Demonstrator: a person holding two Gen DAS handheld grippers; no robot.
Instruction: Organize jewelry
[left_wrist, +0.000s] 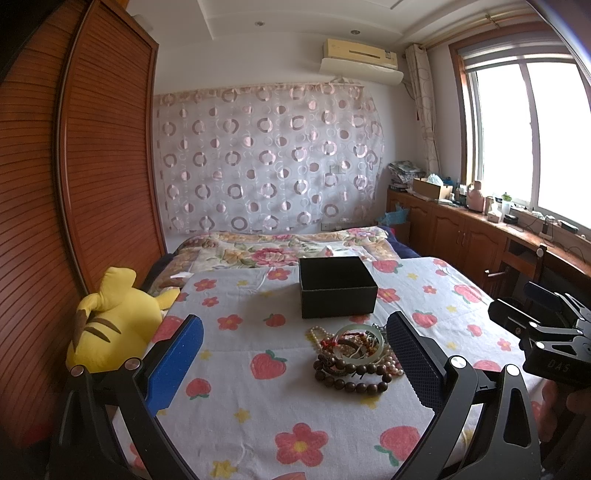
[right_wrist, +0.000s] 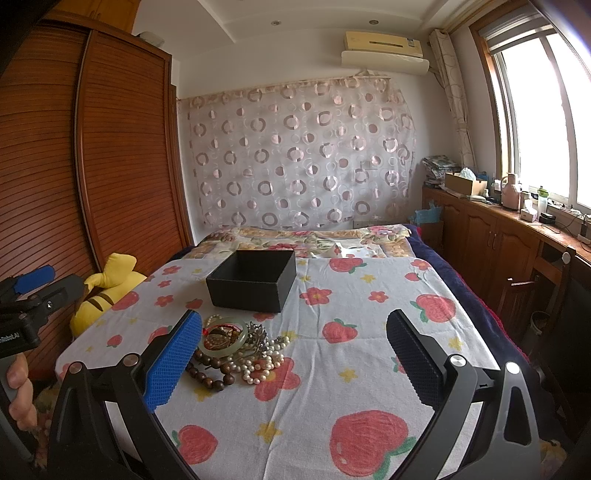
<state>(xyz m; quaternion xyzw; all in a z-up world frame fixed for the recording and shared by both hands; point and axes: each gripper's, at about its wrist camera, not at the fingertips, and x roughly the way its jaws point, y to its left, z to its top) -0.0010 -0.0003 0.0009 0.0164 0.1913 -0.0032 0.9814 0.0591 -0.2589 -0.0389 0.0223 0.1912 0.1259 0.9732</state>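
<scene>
A heap of jewelry (left_wrist: 352, 356) lies on the strawberry-print cloth (left_wrist: 258, 406): brown wooden bead bracelets (left_wrist: 351, 376), a pale green bangle (left_wrist: 364, 338) and pearl strands (right_wrist: 258, 363). An open black box (left_wrist: 337, 286) stands just behind the heap. My left gripper (left_wrist: 295, 365) is open and empty, with the heap just inside its right finger. My right gripper (right_wrist: 293, 363) is open and empty, with the jewelry heap (right_wrist: 236, 350) by its left finger; the black box (right_wrist: 253, 280) is beyond.
A yellow plush toy (left_wrist: 110, 325) lies at the cloth's left edge by the wooden wardrobe (left_wrist: 55, 184). A floral quilt (left_wrist: 280, 247) covers the bed behind. Wooden cabinets (right_wrist: 498, 236) with clutter run under the window at right.
</scene>
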